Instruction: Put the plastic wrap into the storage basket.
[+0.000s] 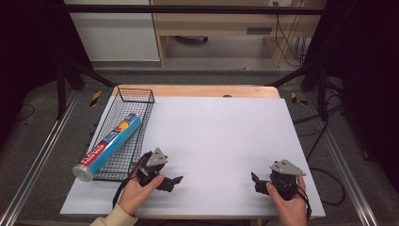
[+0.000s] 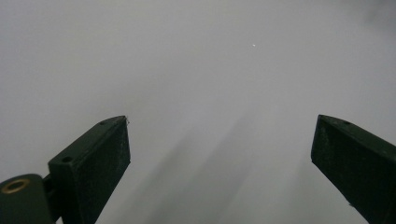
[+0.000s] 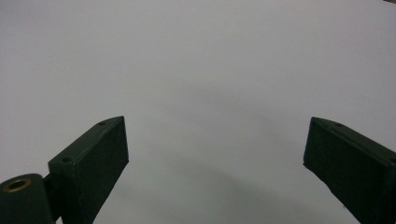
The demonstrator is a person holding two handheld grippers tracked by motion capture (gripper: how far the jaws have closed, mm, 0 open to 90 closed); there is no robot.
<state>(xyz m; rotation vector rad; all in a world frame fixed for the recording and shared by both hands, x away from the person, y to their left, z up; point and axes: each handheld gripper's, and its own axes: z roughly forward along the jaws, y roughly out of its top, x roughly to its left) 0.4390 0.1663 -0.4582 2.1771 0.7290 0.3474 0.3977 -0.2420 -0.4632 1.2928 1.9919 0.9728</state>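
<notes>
**Ann:** Down at the near edge of the table (image 1: pixel 221 136), both tools sit low. The left gripper (image 1: pixel 175 181) has its jaws spread wide with nothing between them, just bare white surface in the left gripper view (image 2: pixel 219 154).

**Ben:** Same for the right gripper (image 1: pixel 254 181): jaws wide apart, nothing held, pointing inward across the sheet. Its own view (image 3: pixel 215 154) has only white between the pads.

**Ann:** And the thing nearest the left one is the blue roll (image 1: pixel 109 146), lying slantwise in the wire basket (image 1: pixel 134 96) at the table's left, its capped end poking out over the basket's near rim.

**Ben:** That's my worry. The roll is round and slick, I'd guess; a pinch off-centre could send it spinning out or tip it off the edge.

**Ann:** The mesh could also snag a jaw, dragging the light basket along.

**Ben:** Count, then: two grippers, two hands, one roll, one basket, one table.
</notes>
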